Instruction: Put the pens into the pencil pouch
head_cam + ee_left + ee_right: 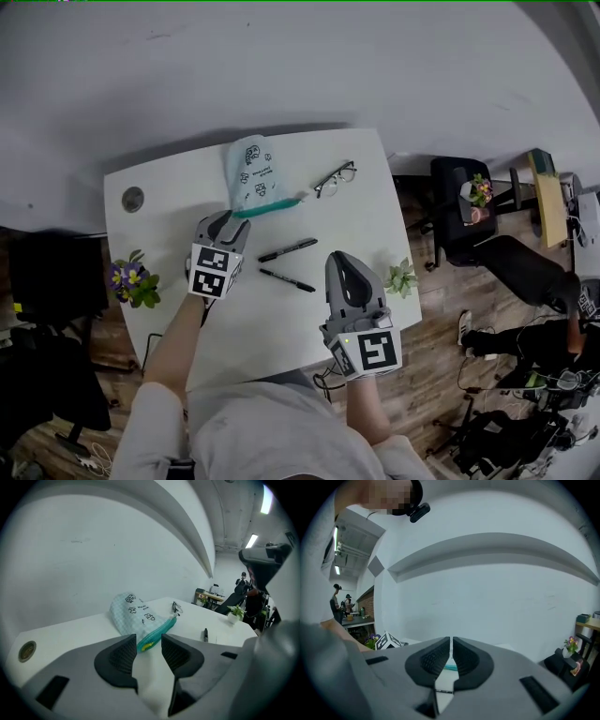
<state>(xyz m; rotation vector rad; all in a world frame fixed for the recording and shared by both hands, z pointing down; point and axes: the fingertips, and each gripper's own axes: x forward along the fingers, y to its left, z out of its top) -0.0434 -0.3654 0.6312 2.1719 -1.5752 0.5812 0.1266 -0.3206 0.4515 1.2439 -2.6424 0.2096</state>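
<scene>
Looking down on the white table (169,192), I recorded the pencil pouch (251,176) lying flat toward the far edge, glasses (335,177) beside it. The far pen (288,249) and near pen (287,279) lay apart on the table between my claws, outside the pouch. The left claw (221,223) stood jaws apart and empty, just short of the pouch's teal zipper edge. The right claw (341,259) had jaws together, gripping nothing.

White counter (281,323): eyeglasses (335,178) toward the far right corner, round grommet (133,199) in the far left corner. Purple-flowered plant (131,279) at the left edge, small green plant (401,277) at the right edge. Black office chair (464,211) off right, on wood floor (441,314).
</scene>
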